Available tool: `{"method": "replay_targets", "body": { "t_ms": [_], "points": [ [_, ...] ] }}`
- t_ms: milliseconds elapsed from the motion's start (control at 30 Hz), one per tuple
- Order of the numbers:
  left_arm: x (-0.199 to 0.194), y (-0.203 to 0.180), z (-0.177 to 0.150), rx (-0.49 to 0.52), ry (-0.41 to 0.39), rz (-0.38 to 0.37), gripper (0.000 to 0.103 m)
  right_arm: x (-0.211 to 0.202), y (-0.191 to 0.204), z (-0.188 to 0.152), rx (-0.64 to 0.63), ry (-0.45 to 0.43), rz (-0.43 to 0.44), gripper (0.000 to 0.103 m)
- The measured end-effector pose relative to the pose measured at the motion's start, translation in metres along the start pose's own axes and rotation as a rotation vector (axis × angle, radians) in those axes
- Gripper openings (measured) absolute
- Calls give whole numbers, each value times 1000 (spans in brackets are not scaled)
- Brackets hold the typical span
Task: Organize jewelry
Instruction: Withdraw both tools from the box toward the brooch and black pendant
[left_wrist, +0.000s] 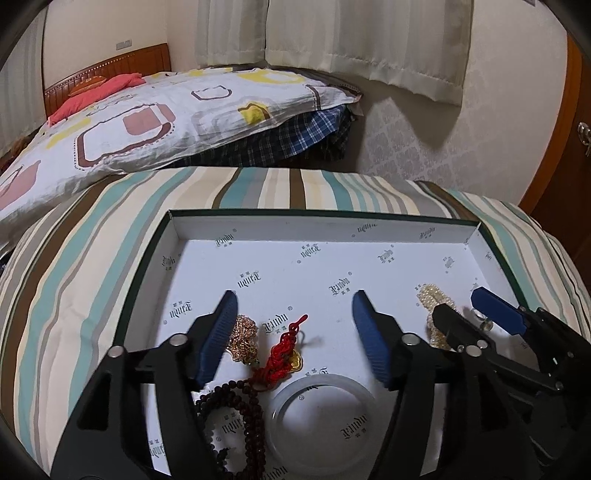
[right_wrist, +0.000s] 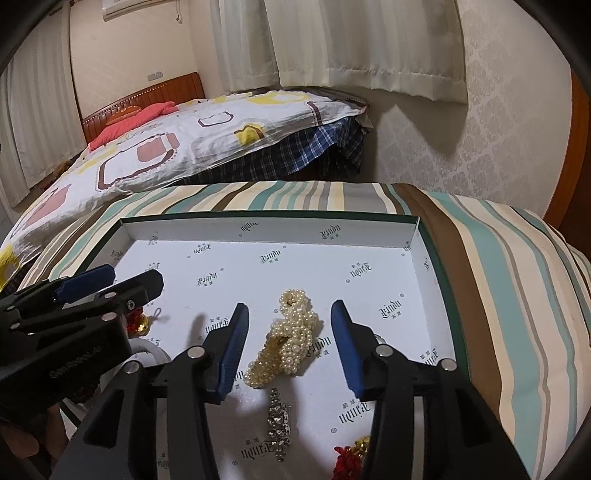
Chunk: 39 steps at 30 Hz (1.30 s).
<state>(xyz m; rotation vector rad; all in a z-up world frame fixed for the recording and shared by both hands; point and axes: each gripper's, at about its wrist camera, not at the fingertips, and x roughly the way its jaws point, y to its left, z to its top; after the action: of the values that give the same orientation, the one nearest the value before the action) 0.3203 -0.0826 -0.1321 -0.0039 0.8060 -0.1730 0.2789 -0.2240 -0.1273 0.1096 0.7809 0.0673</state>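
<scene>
A shallow white box lid (left_wrist: 317, 230) (right_wrist: 273, 229) lies on a striped surface and holds jewelry. My left gripper (left_wrist: 293, 302) is open and empty above a red knotted charm (left_wrist: 282, 356), a gold chain (left_wrist: 242, 338), a dark bead string (left_wrist: 236, 406) and a translucent white bangle (left_wrist: 319, 415). My right gripper (right_wrist: 288, 312) is open and empty, its jaws on either side of a pearl piece (right_wrist: 288, 339) (left_wrist: 432, 295). A rhinestone strap (right_wrist: 279, 421) lies nearer, and a red-and-gold charm (right_wrist: 349, 456) sits at the bottom edge.
The striped cloth (left_wrist: 92, 258) slopes away around the lid. A bed with a patterned quilt (left_wrist: 147, 122) stands behind, with curtains (left_wrist: 362, 40) and a wallpapered wall beyond. A wooden door (left_wrist: 565, 129) is at the right.
</scene>
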Motion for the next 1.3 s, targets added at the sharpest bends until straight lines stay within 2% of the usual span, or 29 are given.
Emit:
{"method": "replay_targets", "body": {
  "t_ms": [167,633,1033,1300],
  "points": [
    [-15,1,3,-6,-32,6,74,-10,1,4,0,-29,-3,57],
    [-94,16,-6,-43,-192,33,75,-83,4,4,-20,-162,-20,60],
    [-145,29,-53,-90,-237,38,75,-133,-3,-44,-7,-185,-41,62],
    [-160,28,-95,-86,-240,52,75,-143,-3,-85,-3,-173,-56,62]
  ]
}}
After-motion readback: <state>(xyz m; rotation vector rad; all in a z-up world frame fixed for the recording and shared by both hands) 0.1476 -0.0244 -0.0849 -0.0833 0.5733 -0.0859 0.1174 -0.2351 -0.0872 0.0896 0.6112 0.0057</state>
